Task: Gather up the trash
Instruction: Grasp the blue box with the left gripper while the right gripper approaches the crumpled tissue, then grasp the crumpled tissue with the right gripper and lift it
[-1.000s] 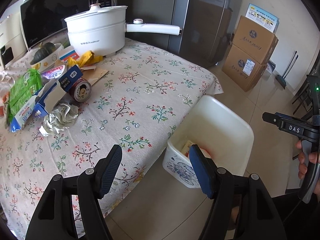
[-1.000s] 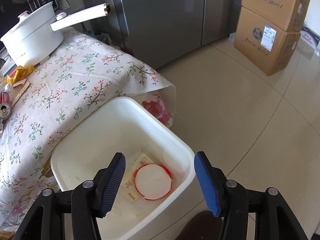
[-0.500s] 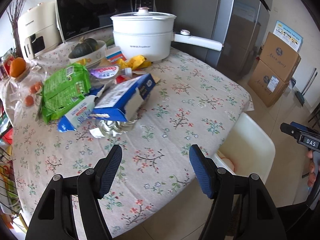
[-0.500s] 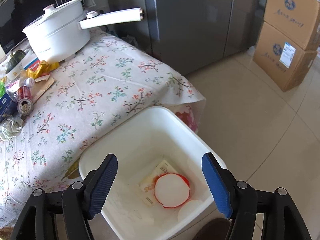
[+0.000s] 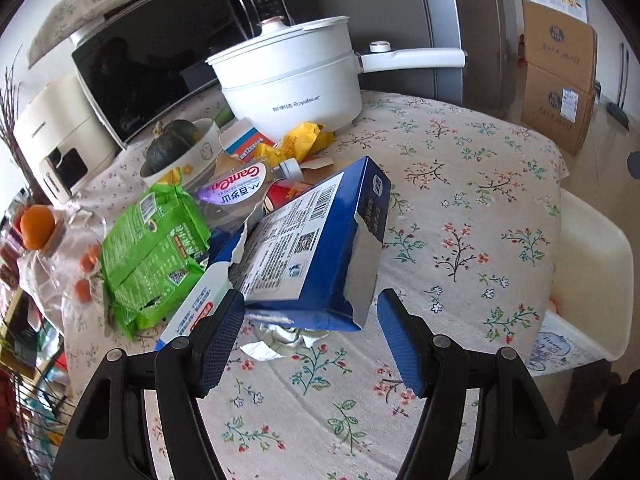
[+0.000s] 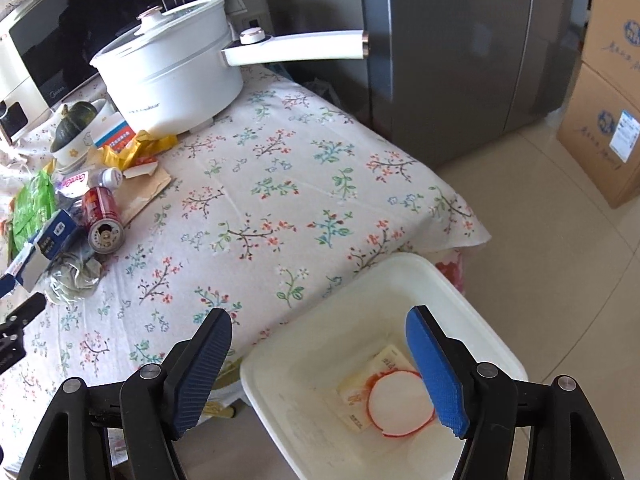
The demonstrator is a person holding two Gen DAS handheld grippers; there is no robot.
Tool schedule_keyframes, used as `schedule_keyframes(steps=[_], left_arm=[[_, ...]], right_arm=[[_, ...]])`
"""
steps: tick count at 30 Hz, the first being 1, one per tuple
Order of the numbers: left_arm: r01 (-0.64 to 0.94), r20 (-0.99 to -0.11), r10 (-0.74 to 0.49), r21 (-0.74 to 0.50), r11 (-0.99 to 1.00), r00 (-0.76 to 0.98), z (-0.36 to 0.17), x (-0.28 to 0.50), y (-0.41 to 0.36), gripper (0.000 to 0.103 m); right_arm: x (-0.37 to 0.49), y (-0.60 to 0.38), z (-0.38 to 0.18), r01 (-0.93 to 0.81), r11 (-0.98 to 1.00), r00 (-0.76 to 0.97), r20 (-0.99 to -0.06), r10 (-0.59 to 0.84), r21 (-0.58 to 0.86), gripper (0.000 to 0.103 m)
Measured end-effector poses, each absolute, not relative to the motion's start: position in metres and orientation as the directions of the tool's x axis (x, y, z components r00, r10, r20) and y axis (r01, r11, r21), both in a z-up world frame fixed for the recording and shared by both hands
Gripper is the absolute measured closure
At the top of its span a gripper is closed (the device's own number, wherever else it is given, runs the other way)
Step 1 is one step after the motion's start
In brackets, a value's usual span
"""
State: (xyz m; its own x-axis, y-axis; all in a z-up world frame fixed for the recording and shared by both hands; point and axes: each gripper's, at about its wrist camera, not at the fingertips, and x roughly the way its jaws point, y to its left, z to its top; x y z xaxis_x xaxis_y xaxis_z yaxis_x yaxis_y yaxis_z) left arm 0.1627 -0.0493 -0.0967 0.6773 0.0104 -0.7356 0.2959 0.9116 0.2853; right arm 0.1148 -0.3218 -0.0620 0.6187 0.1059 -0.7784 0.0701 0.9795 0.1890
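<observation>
A: Floral-print tablecloth (image 5: 472, 216) covers the table; grey fridge (image 6: 452, 60) and brown cardboard boxes (image 6: 608, 92) stand behind it. Where does the trash sit?

B: Piled on the cloth's left part. Torn blue-and-white cardboard carton (image 5: 316, 248) lies tilted on top, open end facing the camera. Crumpled silver foil wrapper (image 5: 280, 336) shows under its near edge. Green plastic snack packet (image 5: 156, 256) lies just left of the carton. Red drink can (image 6: 102, 216) lies on its side, and a clear plastic bottle with purple label (image 5: 236, 192) lies beside it.

A: Left gripper (image 5: 310, 340)?

B: Jaws spread wide, nothing between them. Blue pads flank the carton's near end; contact cannot be judged from the left wrist view.

A: Right gripper (image 6: 320, 364)?

B: Also spread wide and empty, over the near edge of the white square plastic bin (image 6: 344, 384), which stands on the tiled floor against the table's edge.

A: Bin contents?

B: Round white lid with red rim (image 6: 400, 404), resting on a pale yellow sachet (image 6: 360, 392).

A: Other items?

B: White electric pot with long handle (image 5: 296, 80), black microwave (image 5: 160, 64), dark green squash in a white bowl (image 5: 176, 148).
</observation>
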Motion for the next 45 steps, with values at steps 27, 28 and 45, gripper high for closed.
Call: schedule_keyframes(steps=[27, 28, 45], left_arm=[[0.065, -0.586, -0.208, -0.256, 0.965, 0.783, 0.017, 0.08, 0.08, 0.078], [0.055, -0.59, -0.211, -0.271, 0.961, 0.78, 0.016, 0.077, 0.088, 0.078], [-0.059, -0.65, -0.225, -0.385, 0.921, 0.726, -0.015, 0.044, 0.178, 0.079]], right_arm=[[0.129, -0.233, -0.07, -0.028, 0.972, 0.583, -0.787, 0.204, 0.232, 0.025], [0.13, -0.225, -0.074, -0.036, 0.971, 0.575, -0.79, 0.214, 0.237, 0.025], [0.166, -0.113, -0.134, -0.136, 0.944, 0.442, -0.834, 0.33, 0.301, 0.026]])
